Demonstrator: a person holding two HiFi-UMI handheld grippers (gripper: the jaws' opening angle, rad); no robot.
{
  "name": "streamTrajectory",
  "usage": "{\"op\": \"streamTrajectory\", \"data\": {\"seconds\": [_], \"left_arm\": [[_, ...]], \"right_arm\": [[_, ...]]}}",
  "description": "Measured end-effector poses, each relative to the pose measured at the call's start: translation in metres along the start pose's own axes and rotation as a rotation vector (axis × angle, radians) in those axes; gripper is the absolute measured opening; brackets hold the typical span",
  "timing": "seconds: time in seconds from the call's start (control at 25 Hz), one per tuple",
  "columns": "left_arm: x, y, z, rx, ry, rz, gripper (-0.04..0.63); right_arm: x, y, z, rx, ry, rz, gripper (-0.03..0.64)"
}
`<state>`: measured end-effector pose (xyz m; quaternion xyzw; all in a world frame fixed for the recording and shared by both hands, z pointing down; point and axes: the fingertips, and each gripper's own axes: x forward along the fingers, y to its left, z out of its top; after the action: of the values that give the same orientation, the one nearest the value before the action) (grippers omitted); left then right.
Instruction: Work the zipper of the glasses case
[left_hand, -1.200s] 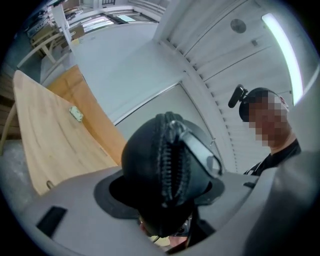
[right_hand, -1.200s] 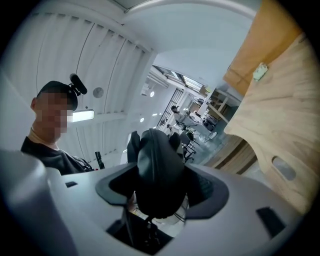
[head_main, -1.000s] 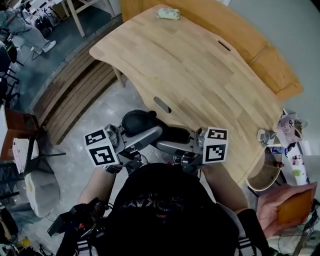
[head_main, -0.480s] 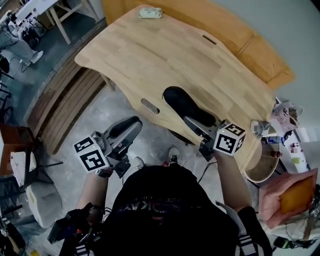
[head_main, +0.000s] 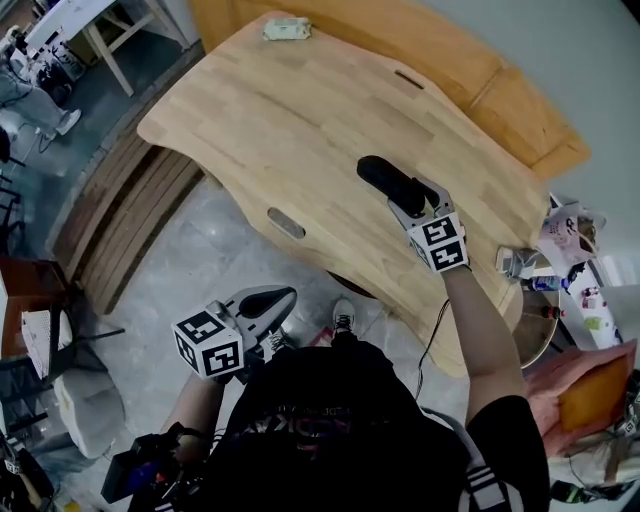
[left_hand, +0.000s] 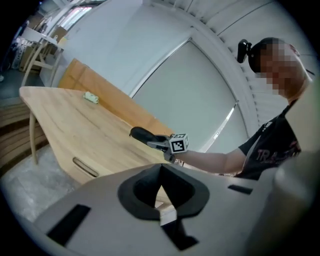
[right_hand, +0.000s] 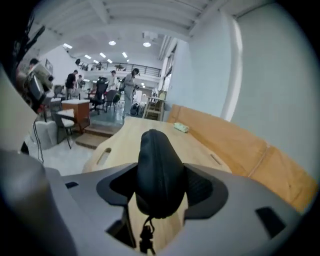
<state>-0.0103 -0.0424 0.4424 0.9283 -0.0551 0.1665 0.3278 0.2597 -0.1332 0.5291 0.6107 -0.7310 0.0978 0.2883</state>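
The black glasses case (right_hand: 157, 170) is clamped across its middle in the right hand-held gripper (head_main: 405, 200), over the desk (head_main: 300, 110). The left hand-held gripper (left_hand: 161, 186) is closed on nothing, low and off the desk's edge. The case looks light, semi-rigid and fabric-skinned, so it should bear the squeeze; the small, probably floppy pull tab (right_hand: 146, 235) dangling at its near end is where to pinch
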Motion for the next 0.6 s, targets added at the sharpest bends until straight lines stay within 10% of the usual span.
{"op": "streamTrajectory", "data": {"seconds": [0.32, 0.6], "left_arm": [[0.001, 0.01, -0.008, -0.103, -0.04, 0.141, 0.011], [-0.004, 0.022, -0.018, -0.194, -0.065, 0.26, 0.011]], "right_arm": [[0.094, -0.028, -0.033, -0.34, 0.131, 0.029, 0.285], [0.155, -0.042, -0.048, -0.388, 0.157, 0.071, 0.285]]}}
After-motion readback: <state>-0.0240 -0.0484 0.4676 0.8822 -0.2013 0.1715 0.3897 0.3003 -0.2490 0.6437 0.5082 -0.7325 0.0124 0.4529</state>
